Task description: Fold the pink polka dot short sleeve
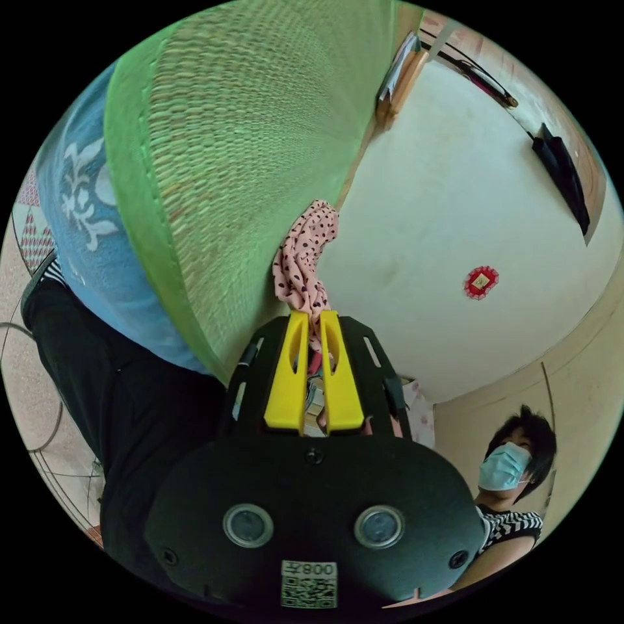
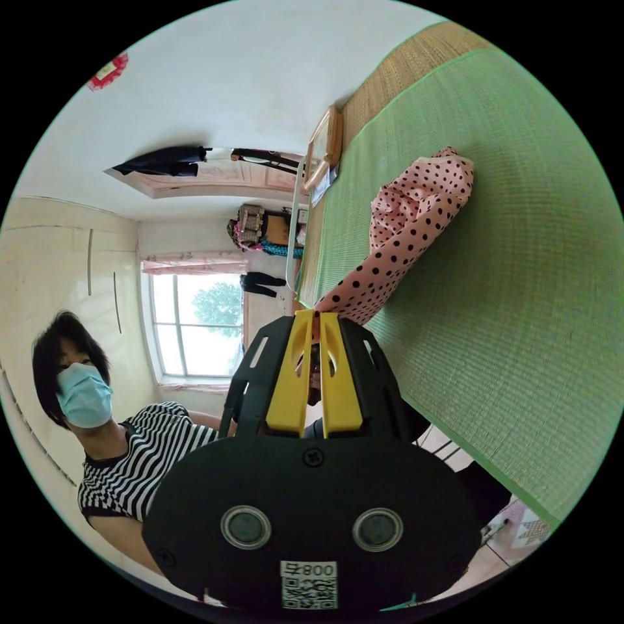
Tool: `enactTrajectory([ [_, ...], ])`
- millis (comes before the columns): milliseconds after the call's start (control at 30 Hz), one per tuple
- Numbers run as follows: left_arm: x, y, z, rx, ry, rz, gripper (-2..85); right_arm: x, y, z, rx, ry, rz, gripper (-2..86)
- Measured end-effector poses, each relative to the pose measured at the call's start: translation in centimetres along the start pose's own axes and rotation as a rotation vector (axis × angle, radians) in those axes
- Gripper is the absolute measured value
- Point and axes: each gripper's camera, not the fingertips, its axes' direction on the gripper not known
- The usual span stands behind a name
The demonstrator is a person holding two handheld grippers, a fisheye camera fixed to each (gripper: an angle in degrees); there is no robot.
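In the left gripper view, the left tool (image 1: 313,318) is pinching a bunched strip of the pink polka dot short sleeve (image 1: 302,263) between its two yellow jaws, which are sitting almost together with the cloth squeezed in the narrow gap. From the jaw tips the cloth is running away in a twisted rope toward the green woven mat (image 1: 240,149), and its far end is lying against the mat's edge. Beyond the mat's bound border, a blue patterned cover (image 1: 84,195) is showing, and next to that a person's dark trousers (image 1: 130,403). On the other side of the mat, a pale wall is carrying a small red ornament (image 1: 481,282), and a person in a face mask and striped top (image 1: 513,481) is looking on from beside the tool's black body.

In the right gripper view, the right tool (image 2: 314,318) is likewise clamping an edge of the pink polka dot short sleeve (image 2: 416,214), its yellow jaws nearly touching with the dotted cloth caught between them. The garment is stretching from the jaws out onto the green woven mat (image 2: 520,292), where the rest of it is lying in a crumpled heap. Past the mat's far end a framed board (image 2: 325,146) is leaning, and farther off a window (image 2: 195,322) is letting in daylight. The masked person in the striped top (image 2: 130,448) is showing beside the tool's body.
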Motion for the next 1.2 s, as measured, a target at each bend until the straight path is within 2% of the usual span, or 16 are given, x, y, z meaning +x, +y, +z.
enactTrajectory([
  [400, 5.2, 8.4, 2.0, -0.157, -0.020, 0.113, 2.9, -3.1, 15.9, -4.4, 0.067, 0.011, 0.057, 1.4],
  [667, 8.9, 15.2, 5.6, -0.253, 0.019, 0.178, 2.8, -7.7, 26.8, -8.0, 0.143, -0.016, -0.006, 1.5],
  [1200, 17.5, 28.8, 22.5, -0.507, 0.114, 0.318, 2.5, -18.5, 47.5, -20.9, 0.388, -0.038, -0.183, 1.4],
])
